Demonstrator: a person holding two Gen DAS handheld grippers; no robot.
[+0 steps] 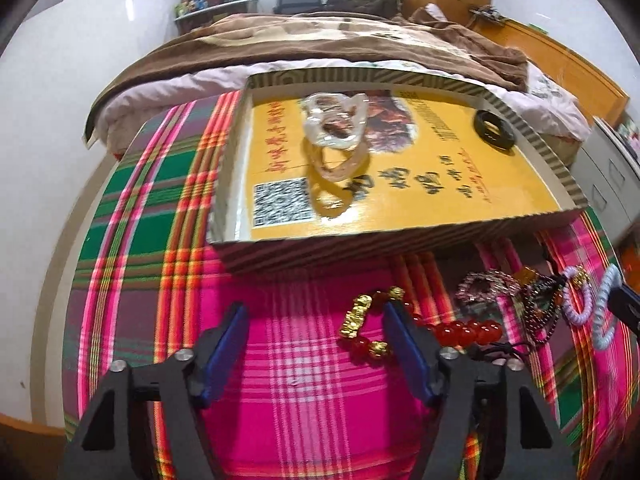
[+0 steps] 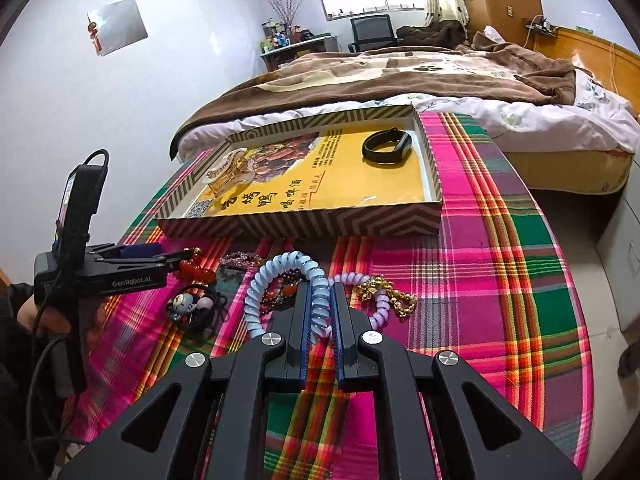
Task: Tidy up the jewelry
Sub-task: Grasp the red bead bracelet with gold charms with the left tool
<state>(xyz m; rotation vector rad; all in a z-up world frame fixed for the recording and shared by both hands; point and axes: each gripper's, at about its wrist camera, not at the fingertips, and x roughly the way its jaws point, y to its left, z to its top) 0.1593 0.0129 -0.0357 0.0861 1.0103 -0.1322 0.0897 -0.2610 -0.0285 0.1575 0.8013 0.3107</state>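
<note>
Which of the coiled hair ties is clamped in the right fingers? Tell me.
The pale blue spiral tie: the right gripper is shut on its coil. The lilac spiral tie lies free on the cloth beside it, next to the gold chain.

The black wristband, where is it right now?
The black wristband lies inside the striped box, in its far right corner on the yellow liner, well apart from the clear hair claw at the left end.

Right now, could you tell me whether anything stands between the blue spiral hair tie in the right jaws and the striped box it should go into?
Nothing tall blocks it. The right gripper is shut on the blue spiral hair tie. Between it and the striped box lie only a dark bead bracelet and a pink bead bracelet, flat on the cloth, plus the box's near wall to lift over.
</note>
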